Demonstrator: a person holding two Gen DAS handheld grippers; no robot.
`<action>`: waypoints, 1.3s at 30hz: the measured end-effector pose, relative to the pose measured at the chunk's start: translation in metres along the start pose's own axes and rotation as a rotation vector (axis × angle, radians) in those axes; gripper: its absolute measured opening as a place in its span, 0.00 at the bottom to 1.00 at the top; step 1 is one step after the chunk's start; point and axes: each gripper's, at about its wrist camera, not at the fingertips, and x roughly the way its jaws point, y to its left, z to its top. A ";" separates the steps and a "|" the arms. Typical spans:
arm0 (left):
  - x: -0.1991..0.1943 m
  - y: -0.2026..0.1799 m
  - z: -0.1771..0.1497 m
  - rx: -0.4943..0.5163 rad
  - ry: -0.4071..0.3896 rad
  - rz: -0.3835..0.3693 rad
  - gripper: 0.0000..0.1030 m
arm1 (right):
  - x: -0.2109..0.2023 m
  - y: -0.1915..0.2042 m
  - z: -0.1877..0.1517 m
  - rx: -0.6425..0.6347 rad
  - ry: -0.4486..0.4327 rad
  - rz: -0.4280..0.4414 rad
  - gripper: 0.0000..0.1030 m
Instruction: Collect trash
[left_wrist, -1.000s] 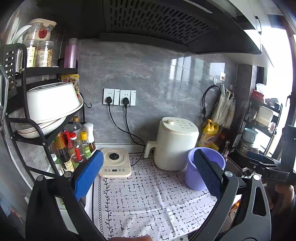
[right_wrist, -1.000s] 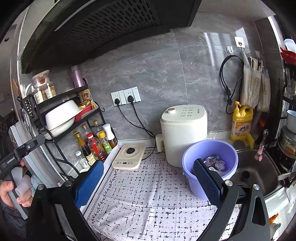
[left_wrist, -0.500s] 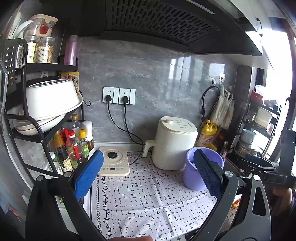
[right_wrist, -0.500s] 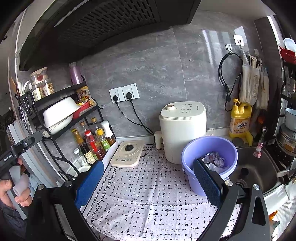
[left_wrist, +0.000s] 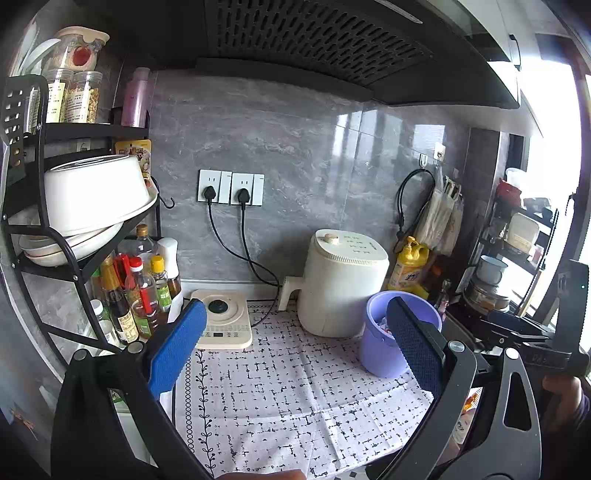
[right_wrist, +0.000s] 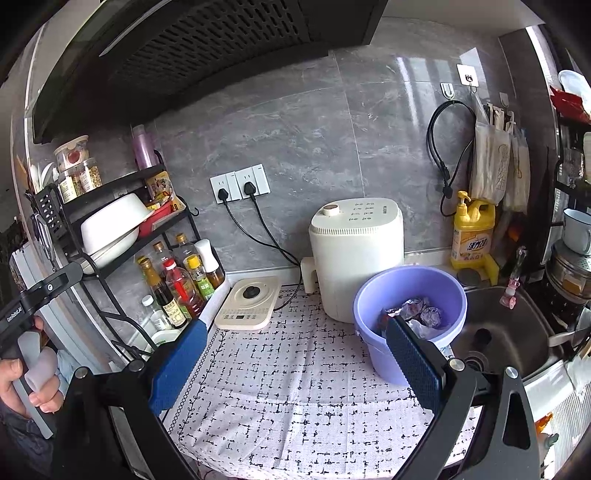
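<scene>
A lilac plastic bucket (right_wrist: 373, 306) stands on the patterned cloth (right_wrist: 295, 376) in front of the white air fryer. Crumpled wrappers and foil trash (right_wrist: 421, 314) lie inside it. The bucket also shows in the left wrist view (left_wrist: 376, 350). My left gripper (left_wrist: 295, 343) is open and empty, held above the cloth's near edge. My right gripper (right_wrist: 291, 358) is open and empty, its right finger in front of the bucket. No loose trash shows on the cloth.
A white air fryer (right_wrist: 354, 254) and a small induction cooker (right_wrist: 247, 302) stand at the back. A black rack (right_wrist: 122, 236) with bowls and sauce bottles is on the left. A sink (right_wrist: 509, 328) and yellow detergent bottle (right_wrist: 472, 232) are on the right.
Both grippers have drawn back and risen slightly, so the counter looks a little farther away. Both stay open and empty.
</scene>
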 end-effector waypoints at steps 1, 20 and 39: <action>0.000 -0.001 -0.001 0.002 0.000 -0.002 0.94 | 0.000 0.000 0.000 0.000 0.001 -0.001 0.92; 0.001 -0.009 -0.005 0.002 0.009 0.001 0.94 | -0.004 -0.011 -0.010 0.030 0.012 -0.023 0.92; 0.011 -0.022 -0.007 0.021 0.014 -0.008 0.94 | -0.005 -0.027 -0.018 0.058 0.025 -0.043 0.92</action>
